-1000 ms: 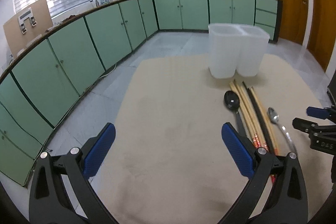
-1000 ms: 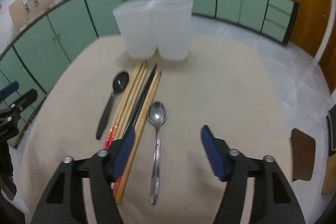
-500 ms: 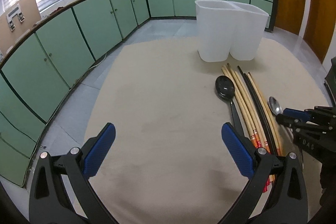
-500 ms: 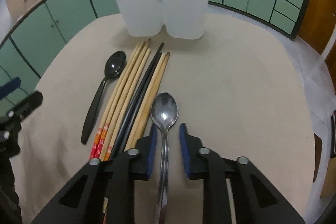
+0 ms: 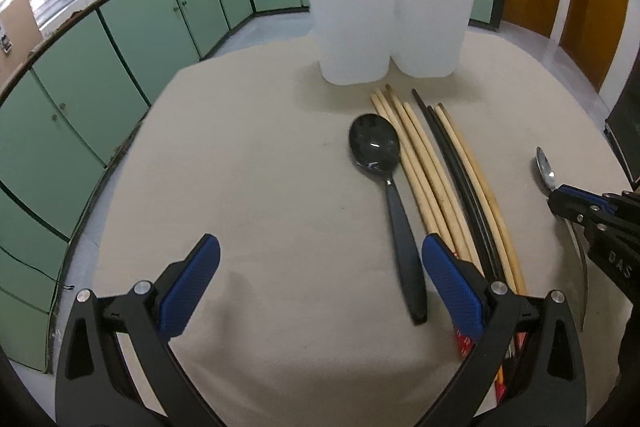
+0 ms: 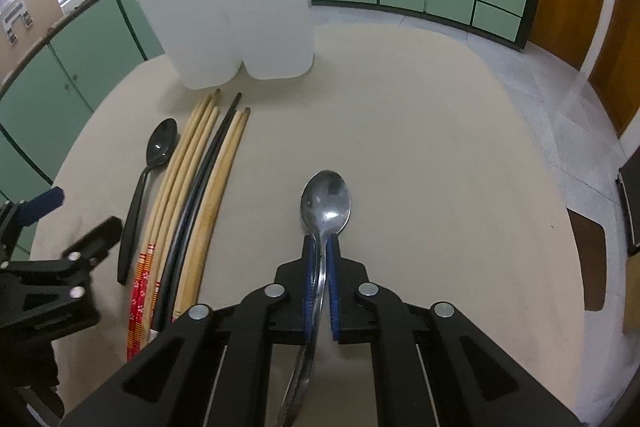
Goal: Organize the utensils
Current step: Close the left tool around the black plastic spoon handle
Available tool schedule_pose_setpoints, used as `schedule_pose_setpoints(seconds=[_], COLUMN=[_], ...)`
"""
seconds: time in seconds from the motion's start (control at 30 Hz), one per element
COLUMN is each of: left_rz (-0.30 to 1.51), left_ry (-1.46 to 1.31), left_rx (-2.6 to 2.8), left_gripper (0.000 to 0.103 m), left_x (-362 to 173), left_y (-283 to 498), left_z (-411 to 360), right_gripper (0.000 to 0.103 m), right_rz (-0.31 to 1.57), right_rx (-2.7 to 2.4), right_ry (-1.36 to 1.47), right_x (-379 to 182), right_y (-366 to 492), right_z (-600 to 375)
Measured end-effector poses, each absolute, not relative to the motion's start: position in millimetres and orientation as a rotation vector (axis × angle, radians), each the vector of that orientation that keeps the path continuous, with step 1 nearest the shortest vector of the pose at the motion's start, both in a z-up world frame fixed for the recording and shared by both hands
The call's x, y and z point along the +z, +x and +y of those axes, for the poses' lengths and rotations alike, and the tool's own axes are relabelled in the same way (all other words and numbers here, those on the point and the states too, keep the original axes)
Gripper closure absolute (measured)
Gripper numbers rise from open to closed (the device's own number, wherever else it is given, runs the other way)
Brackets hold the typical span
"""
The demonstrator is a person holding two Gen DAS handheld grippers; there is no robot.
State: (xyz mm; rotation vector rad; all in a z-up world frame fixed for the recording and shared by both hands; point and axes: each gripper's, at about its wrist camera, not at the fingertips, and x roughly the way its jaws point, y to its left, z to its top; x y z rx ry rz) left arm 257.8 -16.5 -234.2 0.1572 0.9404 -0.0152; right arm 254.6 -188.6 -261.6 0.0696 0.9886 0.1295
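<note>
Steel is what matters here: the metal spoon [image 6: 325, 205] lies on the beige worktop [image 6: 440, 147] with its handle running back between the blue pads of the right gripper [image 6: 321, 259], bowl pointing away toward the white holder [image 6: 240, 27]. The jaws have just been closing and now pinch the neck of the spoon just behind the bowl, so the spoon's long axis lines up with the gripper's own pointing line. The holder stands upright at the far side of the worktop, ahead and somewhat to the left in the right wrist view, well apart from the spoon. The right gripper tilts steeply downward at the surface.

The left gripper [image 5: 320, 283] hangs wide open and empty, angled down too. The black spoon [image 5: 386, 195] lies near its right-hand pad, handle toward it, bowl toward the holder, with the chopsticks [image 5: 436, 183] just beside it and roughly parallel. By my reading, the coming move is to lift the metal spoon, tip it upright and carry it forward into a compartment.
</note>
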Motion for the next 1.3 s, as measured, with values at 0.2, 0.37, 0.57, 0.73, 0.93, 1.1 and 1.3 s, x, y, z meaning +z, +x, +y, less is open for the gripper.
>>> schedule_pose_setpoints(seconds=[0.2, 0.37, 0.57, 0.73, 0.93, 1.1, 1.3], left_rz=[0.962, 0.97, 0.953, 0.959, 0.97, 0.962, 0.918], left_ry=[0.156, 0.075, 0.069, 0.064, 0.098, 0.068, 0.074], left_rx=[-0.009, -0.018, -0.016, -0.024, -0.045, -0.034, -0.054], left_gripper=[0.005, 0.008, 0.014, 0.014, 0.013, 0.015, 0.048], left_x=[-248, -251, -251, -249, -248, -250, -246], left_y=[266, 263, 244, 240, 266, 281, 259], left_z=[-18, -10, -3, -3, -6, -11, -19], right_gripper=[0.096, 0.096, 0.088, 0.068, 0.066, 0.066, 0.066], right_rz=[0.981, 0.97, 0.962, 0.962, 0.944, 0.903, 0.881], right_rx=[0.146, 0.151, 0.175, 0.182, 0.157, 0.138, 0.126], right_ry=[0.107, 0.102, 0.086, 0.088, 0.075, 0.048, 0.087], right_x=[-265, -265, -263, -261, -264, -267, -268], right_y=[257, 255, 251, 261, 279, 278, 278], right_z=[-193, -194, -194, -190, -187, -184, -186])
